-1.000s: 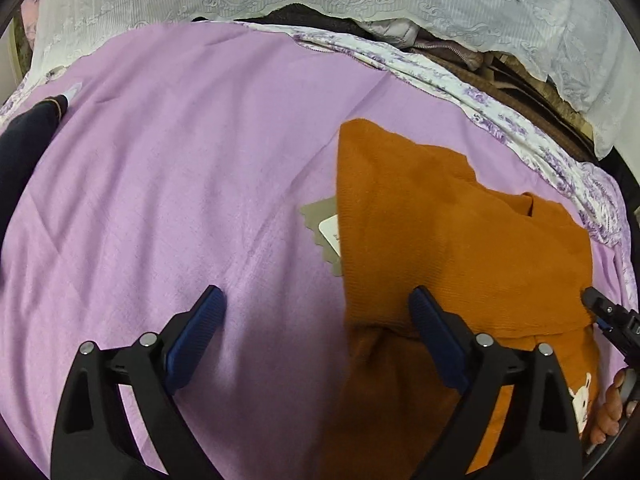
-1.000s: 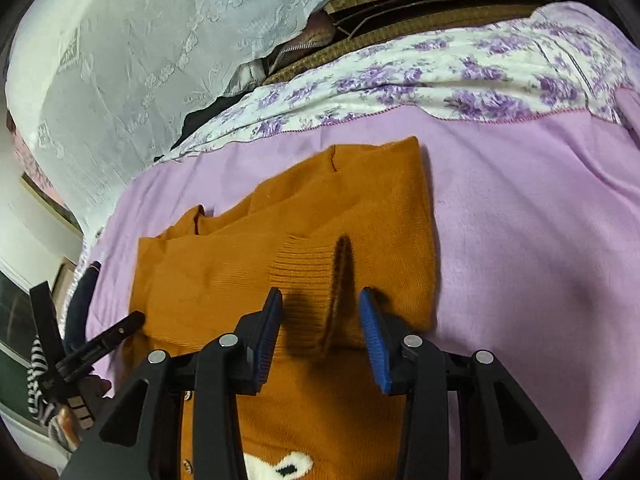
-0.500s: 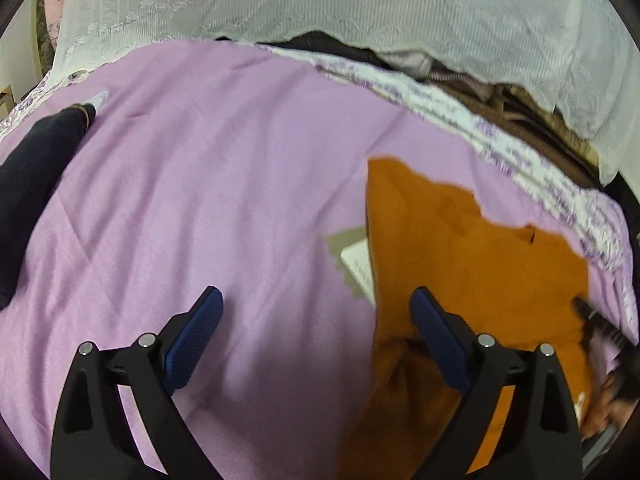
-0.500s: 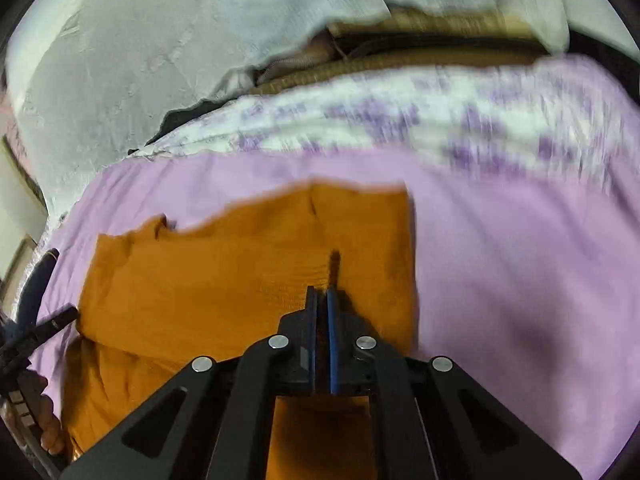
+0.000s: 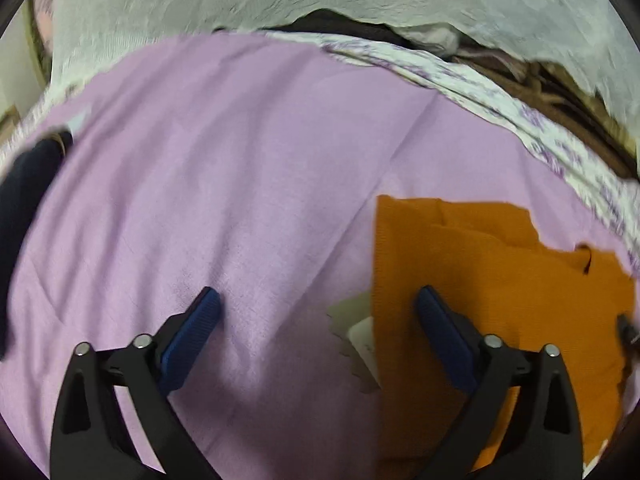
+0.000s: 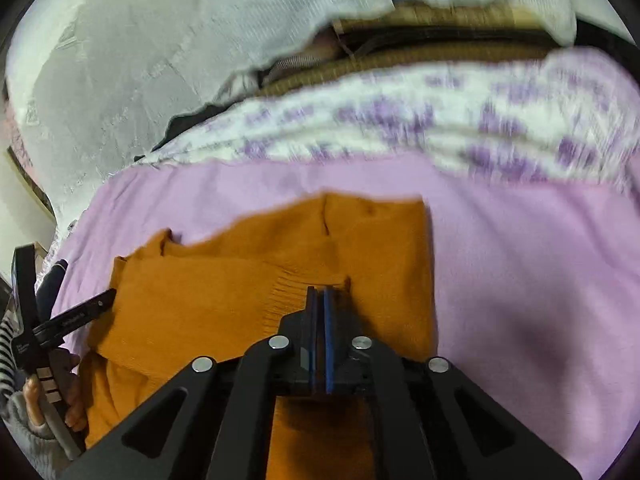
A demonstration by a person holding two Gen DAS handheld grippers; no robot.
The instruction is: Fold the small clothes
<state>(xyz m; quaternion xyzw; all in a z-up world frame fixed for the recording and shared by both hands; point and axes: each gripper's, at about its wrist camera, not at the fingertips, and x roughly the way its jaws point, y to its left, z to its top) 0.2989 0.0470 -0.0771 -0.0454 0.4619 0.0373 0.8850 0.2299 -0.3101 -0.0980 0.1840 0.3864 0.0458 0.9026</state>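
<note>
An orange sweater [image 6: 208, 300] lies spread on a purple blanket [image 6: 520, 280], partly folded, with a sleeve laid across its body so that the ribbed cuff [image 6: 296, 284] sits near the middle. The right gripper [image 6: 319, 292] is at that cuff with its jaws pressed together; the blue pads meet at the cuff's edge, and the knit appears to be pinched between them, though the pads hide the exact hold.

In the left wrist view the sweater [image 5: 480, 280] fills the near right part of the blanket [image 5: 220, 180]. The left gripper [image 5: 316, 320] hovers with its jaws wide apart and nothing between them; its right finger stands over the sweater's left edge, its left finger over bare blanket. A paper tag [image 5: 356, 328] pokes out from under that left edge of the sweater.

On the far left of the blanket lies a dark garment [image 5: 28, 184]. Along the far edge runs a white sheet with purple flowers [image 6: 440, 120], and behind it hangs a white lace cloth [image 6: 160, 40] over a pile of brown and dark things.
</note>
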